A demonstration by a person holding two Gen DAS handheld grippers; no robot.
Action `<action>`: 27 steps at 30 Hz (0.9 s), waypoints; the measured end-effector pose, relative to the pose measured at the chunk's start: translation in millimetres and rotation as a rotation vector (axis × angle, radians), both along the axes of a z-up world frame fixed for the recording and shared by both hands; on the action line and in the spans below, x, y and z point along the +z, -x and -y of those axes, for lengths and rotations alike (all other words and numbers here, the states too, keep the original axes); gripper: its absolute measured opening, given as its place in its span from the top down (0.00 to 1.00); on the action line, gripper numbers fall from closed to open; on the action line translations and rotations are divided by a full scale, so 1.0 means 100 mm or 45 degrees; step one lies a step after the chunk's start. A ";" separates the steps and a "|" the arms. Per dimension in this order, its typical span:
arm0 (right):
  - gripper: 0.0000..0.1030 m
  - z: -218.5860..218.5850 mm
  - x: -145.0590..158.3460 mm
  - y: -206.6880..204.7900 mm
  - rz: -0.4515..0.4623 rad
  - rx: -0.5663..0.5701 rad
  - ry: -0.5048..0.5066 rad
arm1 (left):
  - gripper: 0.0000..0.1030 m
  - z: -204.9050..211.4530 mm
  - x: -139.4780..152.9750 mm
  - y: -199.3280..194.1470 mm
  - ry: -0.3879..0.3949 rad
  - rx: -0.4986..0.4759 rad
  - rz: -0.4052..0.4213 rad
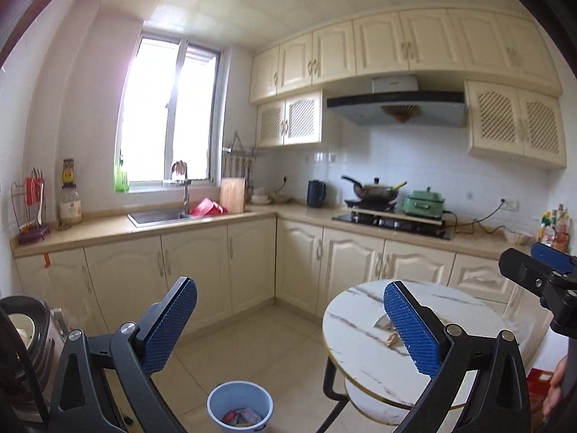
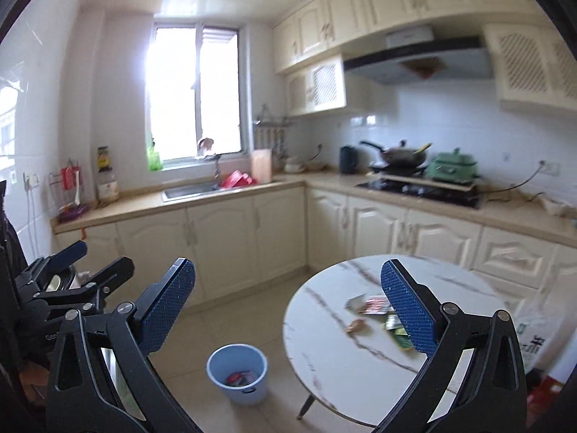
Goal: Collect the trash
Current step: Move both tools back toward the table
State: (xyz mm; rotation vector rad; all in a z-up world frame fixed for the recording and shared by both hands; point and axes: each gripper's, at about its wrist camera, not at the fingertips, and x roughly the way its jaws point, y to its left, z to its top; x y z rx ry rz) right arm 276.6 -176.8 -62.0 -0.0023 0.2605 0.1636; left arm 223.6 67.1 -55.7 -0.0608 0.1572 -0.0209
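Note:
Several snack wrappers lie on a round white marble table; in the left wrist view only a few wrappers show on the table, partly hidden by a finger. A light blue bin stands on the floor left of the table and holds a few wrappers; the bin is also low in the left wrist view. My left gripper is open and holds nothing, high above the floor. My right gripper is open and holds nothing, level with the left gripper beside it.
Cream cabinets and a beige counter run along the back and right walls, with a sink, a stove with a wok and a green pot. An appliance stands at far left. A hand shows at right.

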 end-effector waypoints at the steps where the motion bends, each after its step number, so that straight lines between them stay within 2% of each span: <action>1: 0.00 0.05 0.05 0.11 0.023 -0.026 0.003 | 0.01 -0.10 -0.10 0.28 -0.002 -0.003 0.015; 6: 0.00 0.19 0.27 0.59 0.127 -0.131 0.020 | 0.01 0.21 -0.31 0.91 -0.027 -0.020 0.110; 10: 0.00 0.27 0.35 0.81 0.174 -0.147 0.015 | 0.01 0.40 -0.55 1.33 -0.062 -0.020 0.186; 15: 0.00 0.36 0.38 0.89 0.200 -0.186 0.016 | 0.01 0.55 -0.81 1.44 -0.081 -0.040 0.201; 17: 0.00 0.41 0.35 0.85 0.196 -0.195 0.011 | 0.01 0.63 -0.92 1.63 -0.090 -0.039 0.199; 21: 0.00 0.49 0.29 0.75 0.174 -0.217 0.009 | 0.01 0.70 -0.94 1.59 -0.096 -0.044 0.172; 27: 0.00 0.71 0.10 0.52 0.110 -0.267 0.002 | 0.01 0.86 -0.80 1.09 -0.117 -0.055 0.090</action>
